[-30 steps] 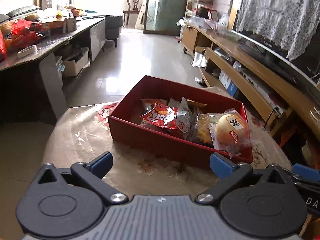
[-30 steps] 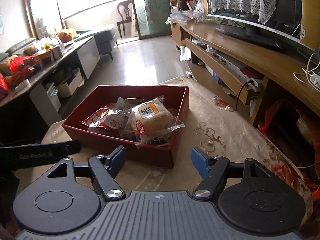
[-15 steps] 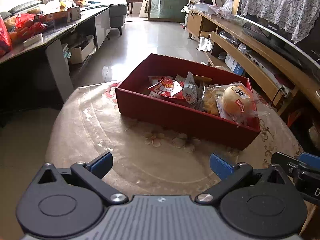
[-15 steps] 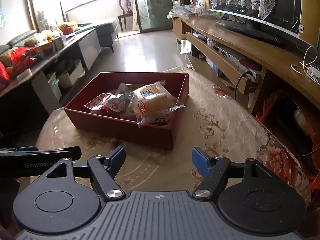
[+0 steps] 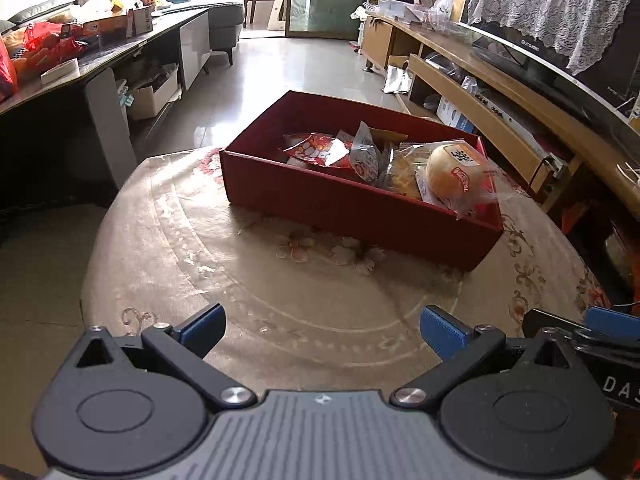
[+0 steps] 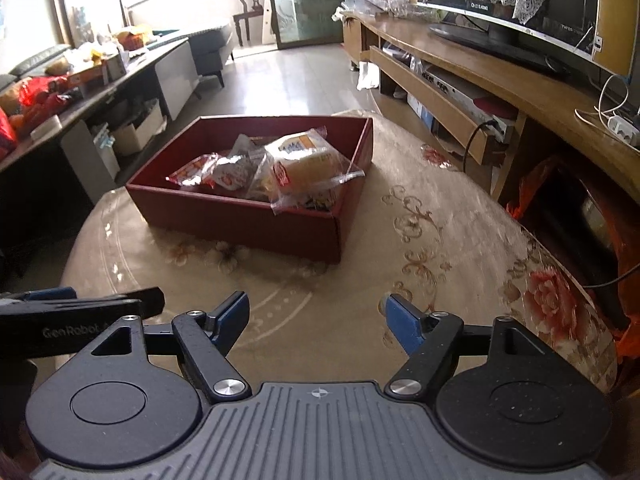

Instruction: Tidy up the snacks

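Note:
A dark red box (image 5: 344,204) sits on the round table with the floral cloth (image 5: 200,264). It holds several snack packets: a red packet (image 5: 316,152), a silver packet (image 5: 366,156) and a wrapped bun (image 5: 456,172) that leans on the near right rim. The box also shows in the right wrist view (image 6: 240,220), with the bun (image 6: 308,164) on top. My left gripper (image 5: 322,330) is open and empty, low over the table, well short of the box. My right gripper (image 6: 316,316) is open and empty, beside the left one.
A long wooden TV stand (image 6: 520,92) with a television (image 6: 520,0) runs along the right. A dark side table (image 5: 60,76) with bags and boxes stands at the left. The tiled floor (image 5: 304,64) lies beyond the table edge.
Both grippers have pulled back from the box, which now appears smaller and farther away. Both stay open and empty. The snacks in the box have not moved.

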Demonstrator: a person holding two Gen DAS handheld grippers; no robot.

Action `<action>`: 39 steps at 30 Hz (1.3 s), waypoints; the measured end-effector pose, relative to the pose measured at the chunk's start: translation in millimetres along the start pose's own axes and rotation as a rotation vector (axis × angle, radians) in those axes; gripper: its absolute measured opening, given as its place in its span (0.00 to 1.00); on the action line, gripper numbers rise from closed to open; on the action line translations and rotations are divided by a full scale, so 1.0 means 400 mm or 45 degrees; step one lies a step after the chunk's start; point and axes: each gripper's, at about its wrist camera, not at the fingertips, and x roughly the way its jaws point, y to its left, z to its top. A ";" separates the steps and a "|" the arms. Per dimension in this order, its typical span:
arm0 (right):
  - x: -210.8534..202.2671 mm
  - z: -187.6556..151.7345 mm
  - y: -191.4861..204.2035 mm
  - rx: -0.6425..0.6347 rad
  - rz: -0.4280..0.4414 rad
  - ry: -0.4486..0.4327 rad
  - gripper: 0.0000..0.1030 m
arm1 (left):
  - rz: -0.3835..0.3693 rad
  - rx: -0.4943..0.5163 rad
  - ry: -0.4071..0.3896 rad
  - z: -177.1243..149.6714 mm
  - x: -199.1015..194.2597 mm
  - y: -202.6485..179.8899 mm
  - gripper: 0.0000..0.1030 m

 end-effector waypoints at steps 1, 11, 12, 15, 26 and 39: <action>0.000 -0.002 -0.002 0.001 -0.001 0.002 0.78 | -0.003 0.005 -0.003 -0.003 -0.003 -0.001 1.00; -0.006 -0.017 -0.002 -0.006 -0.007 0.017 0.79 | 0.017 0.073 -0.007 -0.027 -0.018 -0.016 1.00; -0.006 -0.017 -0.003 -0.005 -0.007 0.017 0.79 | 0.019 0.078 -0.007 -0.030 -0.020 -0.017 1.00; -0.009 -0.019 -0.003 -0.004 -0.006 0.016 0.79 | 0.027 0.085 -0.009 -0.036 -0.025 -0.018 1.00; -0.012 -0.032 0.000 -0.015 -0.005 0.034 0.79 | 0.043 0.104 0.002 -0.048 -0.032 -0.019 1.00; -0.008 -0.038 0.006 -0.033 -0.001 0.058 0.79 | 0.052 0.110 0.019 -0.057 -0.032 -0.014 1.00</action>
